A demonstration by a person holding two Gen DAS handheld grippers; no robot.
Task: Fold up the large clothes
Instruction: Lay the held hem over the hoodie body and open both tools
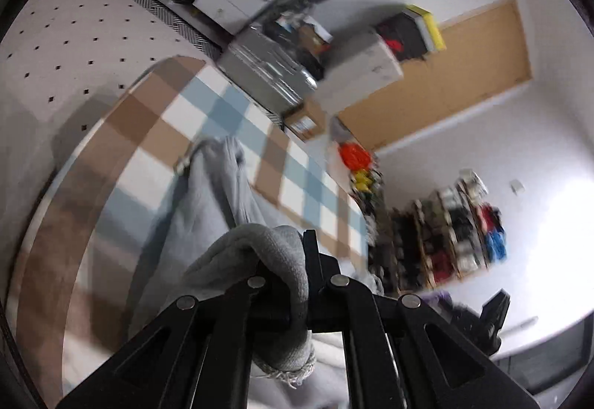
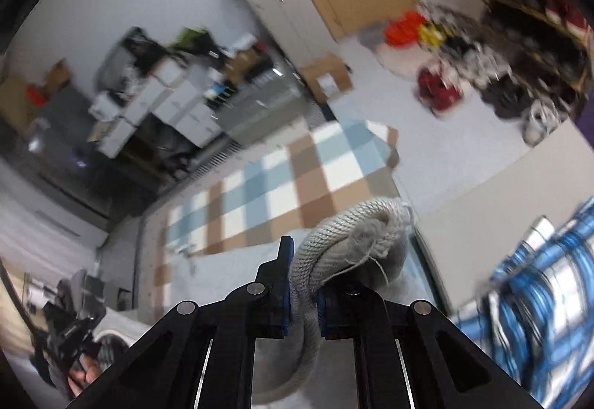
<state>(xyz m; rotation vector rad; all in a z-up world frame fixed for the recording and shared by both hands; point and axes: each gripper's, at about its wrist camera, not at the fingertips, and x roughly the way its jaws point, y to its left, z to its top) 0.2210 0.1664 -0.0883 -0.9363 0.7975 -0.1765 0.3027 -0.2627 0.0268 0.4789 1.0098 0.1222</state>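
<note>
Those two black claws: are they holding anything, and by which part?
Yes. The left gripper and right gripper each pinch the ribbed hem of the grey garment, which trails onto the checked cloth.

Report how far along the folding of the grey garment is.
Done: both grippers have hold of the grey garment, the left gripper and right gripper each shut on a ribbed edge. In hand: it hangs lifted over the checked cloth. Left: no finished fold shows yet.

Checked work surface, with cloth

A surface covered in a brown, blue and white checked cloth (image 1: pixel 208 119) is carrying a pale grey garment (image 1: pixel 208 201), which is lying spread across it, partly lifted.
</note>
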